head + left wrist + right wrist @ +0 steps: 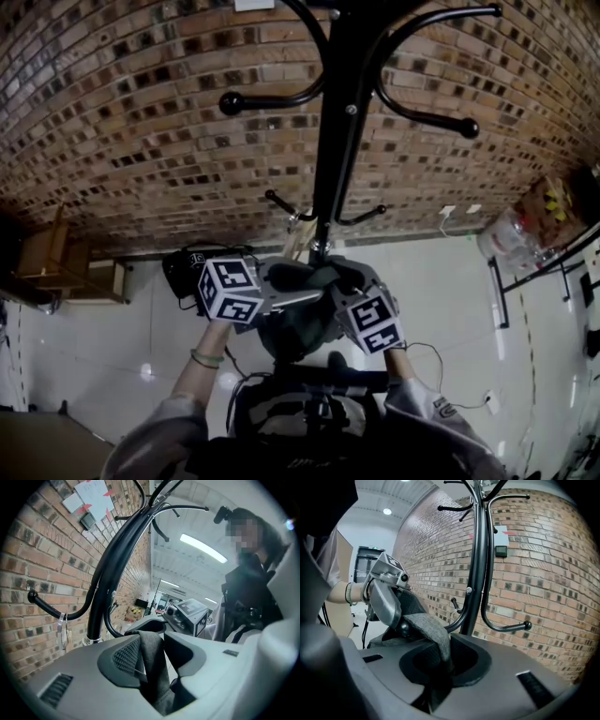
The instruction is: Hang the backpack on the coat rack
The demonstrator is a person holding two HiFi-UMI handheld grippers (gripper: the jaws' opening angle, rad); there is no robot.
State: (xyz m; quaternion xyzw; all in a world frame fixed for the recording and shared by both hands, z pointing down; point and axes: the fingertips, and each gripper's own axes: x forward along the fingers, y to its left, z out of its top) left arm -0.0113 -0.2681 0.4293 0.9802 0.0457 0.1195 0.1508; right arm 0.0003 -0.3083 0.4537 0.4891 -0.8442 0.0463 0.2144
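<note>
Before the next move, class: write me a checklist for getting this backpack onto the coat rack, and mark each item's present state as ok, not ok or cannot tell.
1. Right gripper clamped on the grey strap: ok.
2. Left gripper gripping the strap firmly: not ok. Its jaws stand wide and the strap lies loosely between them.
3. Coat rack straight ahead of both grippers: ok.
4. A hook free to take the strap: ok, nothing hangs on it.
5. Strap raised to hook height: not ok. The backpack sits between the grippers, below that hook in the head view.
</note>
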